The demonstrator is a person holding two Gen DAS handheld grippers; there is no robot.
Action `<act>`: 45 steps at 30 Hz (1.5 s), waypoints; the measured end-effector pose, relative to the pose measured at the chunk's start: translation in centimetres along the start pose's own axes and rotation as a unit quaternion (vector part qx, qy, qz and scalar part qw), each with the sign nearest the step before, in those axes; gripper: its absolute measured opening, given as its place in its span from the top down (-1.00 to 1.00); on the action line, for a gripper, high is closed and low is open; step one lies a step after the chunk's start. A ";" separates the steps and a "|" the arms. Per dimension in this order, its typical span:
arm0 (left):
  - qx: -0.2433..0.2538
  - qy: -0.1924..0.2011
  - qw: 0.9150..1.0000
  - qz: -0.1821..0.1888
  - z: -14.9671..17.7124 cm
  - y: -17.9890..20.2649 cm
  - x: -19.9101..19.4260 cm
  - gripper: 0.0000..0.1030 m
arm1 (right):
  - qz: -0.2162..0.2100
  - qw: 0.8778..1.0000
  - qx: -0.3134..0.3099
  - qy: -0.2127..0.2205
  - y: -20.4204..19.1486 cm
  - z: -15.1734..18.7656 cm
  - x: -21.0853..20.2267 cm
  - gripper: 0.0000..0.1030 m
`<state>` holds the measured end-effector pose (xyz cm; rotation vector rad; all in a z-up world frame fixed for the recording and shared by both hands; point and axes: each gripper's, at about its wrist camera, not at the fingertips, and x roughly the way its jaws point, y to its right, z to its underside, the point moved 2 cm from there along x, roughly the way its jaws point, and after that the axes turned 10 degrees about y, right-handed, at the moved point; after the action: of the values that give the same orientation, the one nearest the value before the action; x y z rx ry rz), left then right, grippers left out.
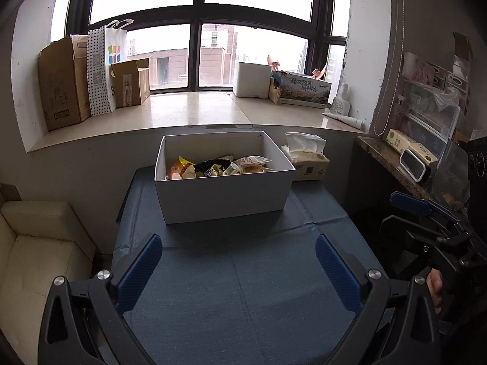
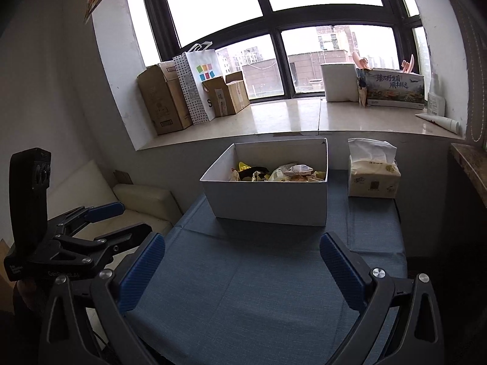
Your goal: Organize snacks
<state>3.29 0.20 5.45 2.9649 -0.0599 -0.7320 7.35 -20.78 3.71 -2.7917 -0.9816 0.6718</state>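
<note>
The left tool (image 1: 239,269) and the right tool (image 2: 242,269) are held side by side at about the same height, both pointing forward, each with its blue-padded fingers spread wide and gripping nothing, and each tool shows at the edge of the other's view.

Overexposed daylight floods through the window (image 1: 194,9) (fisheye edges bend and darken), leaving the foreground dim.

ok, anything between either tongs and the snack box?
Nothing visible. Both the left tongs and right tongs are open and empty over bare blue tablecloth, facing the white box of snacks. The tissue pack sits apart, to the box's right, off either path.
</note>
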 end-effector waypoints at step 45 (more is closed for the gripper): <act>-0.006 -0.032 0.999 0.003 0.9 0.0 2.0 -1.00 | 0.000 1.000 -0.001 -0.031 0.0 1.8 1.3 -1.00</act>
<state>4.64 0.01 3.69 2.9287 -0.0674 -0.8239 7.43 -20.12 1.58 -2.7894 -0.9924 0.7614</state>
